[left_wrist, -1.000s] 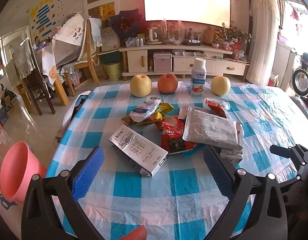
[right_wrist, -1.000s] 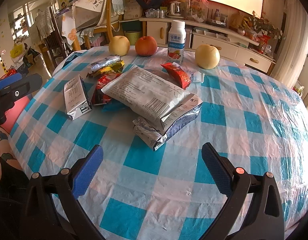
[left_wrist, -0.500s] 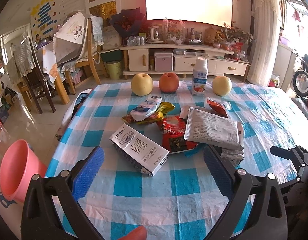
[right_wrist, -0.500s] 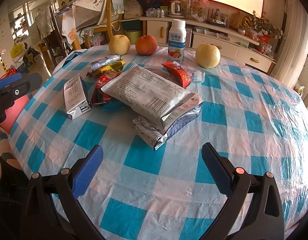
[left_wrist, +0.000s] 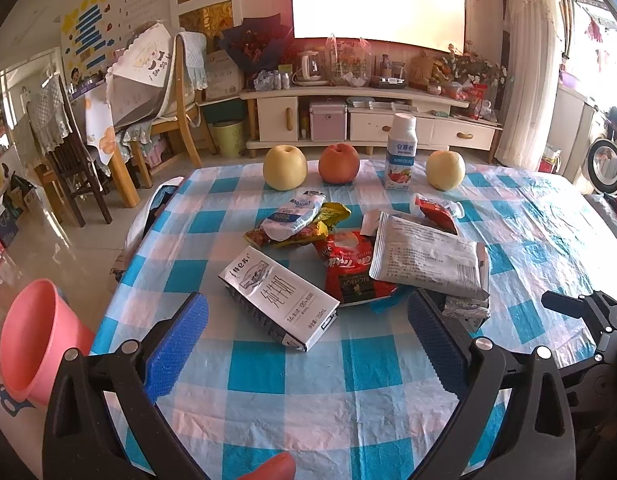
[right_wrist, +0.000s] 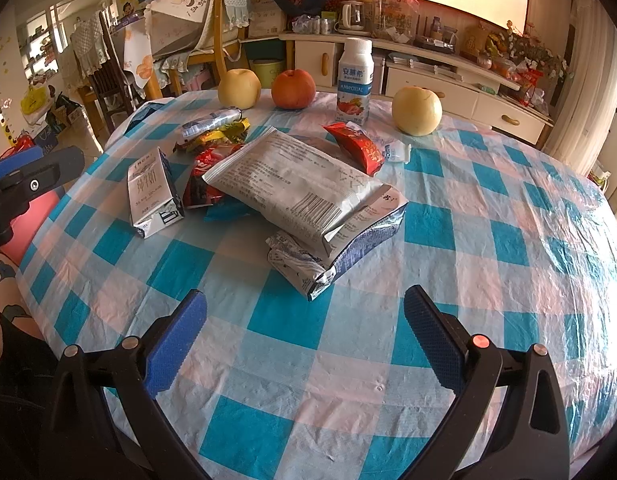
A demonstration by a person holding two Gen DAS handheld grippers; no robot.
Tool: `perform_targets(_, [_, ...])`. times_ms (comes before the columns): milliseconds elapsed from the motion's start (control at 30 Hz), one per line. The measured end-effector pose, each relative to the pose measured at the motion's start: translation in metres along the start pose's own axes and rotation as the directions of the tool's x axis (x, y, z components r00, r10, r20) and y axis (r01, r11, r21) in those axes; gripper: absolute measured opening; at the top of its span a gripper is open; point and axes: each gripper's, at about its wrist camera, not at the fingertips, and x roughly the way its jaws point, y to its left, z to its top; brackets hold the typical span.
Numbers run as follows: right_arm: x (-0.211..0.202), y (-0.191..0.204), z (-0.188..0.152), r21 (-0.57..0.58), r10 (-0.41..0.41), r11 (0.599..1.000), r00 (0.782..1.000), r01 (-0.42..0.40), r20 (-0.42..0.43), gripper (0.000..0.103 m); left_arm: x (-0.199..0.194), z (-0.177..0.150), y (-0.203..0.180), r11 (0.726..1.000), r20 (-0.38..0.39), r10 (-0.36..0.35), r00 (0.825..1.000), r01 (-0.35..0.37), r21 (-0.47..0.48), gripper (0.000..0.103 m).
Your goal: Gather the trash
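Your left tongs [left_wrist: 306,344] hang spread wide and empty over the near edge of the counter [left_wrist: 348,408], which wears a blue-and-white checked cloth. Your right tongs [right_wrist: 304,334] are just as wide apart, gripping nothing.

The trash sits in a loose heap mid-counter. Nearest your left tongs lies a white and silver milk carton [left_wrist: 278,292] on its side, flattened at one end, with dark printed characters across its face. Beside it a red snack wrapper [left_wrist: 348,272] is partly covered by a large grey-white foil bag [left_wrist: 426,258], printed with fine text and, seen from the right wrist view, a barcode [right_wrist: 314,204]. A crumpled silver wrapper [right_wrist: 298,262] pokes out under that bag. Behind these lie a yellow wrapper [left_wrist: 308,232] with a white and blue pouch [left_wrist: 294,218] on top, and a small red packet [left_wrist: 436,212].

A pink bin [left_wrist: 36,340] stands off the counter's left edge.
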Motion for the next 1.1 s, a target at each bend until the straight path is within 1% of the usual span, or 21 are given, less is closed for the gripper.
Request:
perform_targets(633, [0.001, 0.0011, -0.0006, -0.001, 0.0, 1.0, 1.0, 0.0, 0.002, 0.099, 0.0, 0.0003, -0.0007, 1.0, -0.001, 0.001, 1.0, -0.001, 0.001, 0.098])
perform_targets(1100, [0.0009, 0.0008, -0.0007, 0.005, 0.003, 1.0, 1.0, -0.003, 0.0, 0.099, 0.0016, -0.0053, -0.0019, 1.0, -0.015, 0.002, 1.0, -0.002, -0.003, 0.098])
